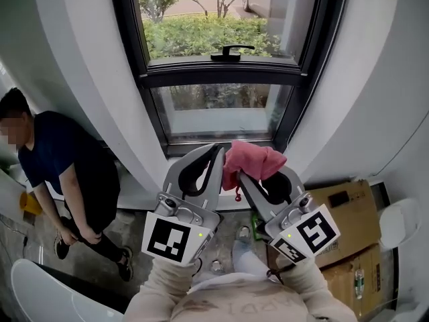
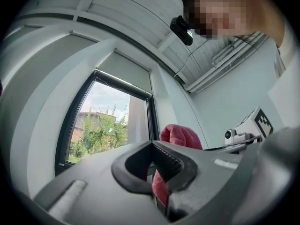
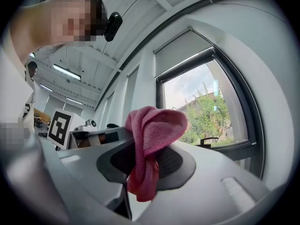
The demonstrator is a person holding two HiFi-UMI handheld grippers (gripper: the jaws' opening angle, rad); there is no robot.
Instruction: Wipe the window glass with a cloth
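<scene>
your two grippers are sitting side by side right under the camera. the right gripper (image 1: 253, 180) is clamping down on the pink cloth (image 1: 253, 160), which is bunching up over its jaws, in front of the window glass (image 1: 218, 109). the left gripper (image 1: 216, 156) is pinching shut on nothing, just beside the cloth.
</scene>
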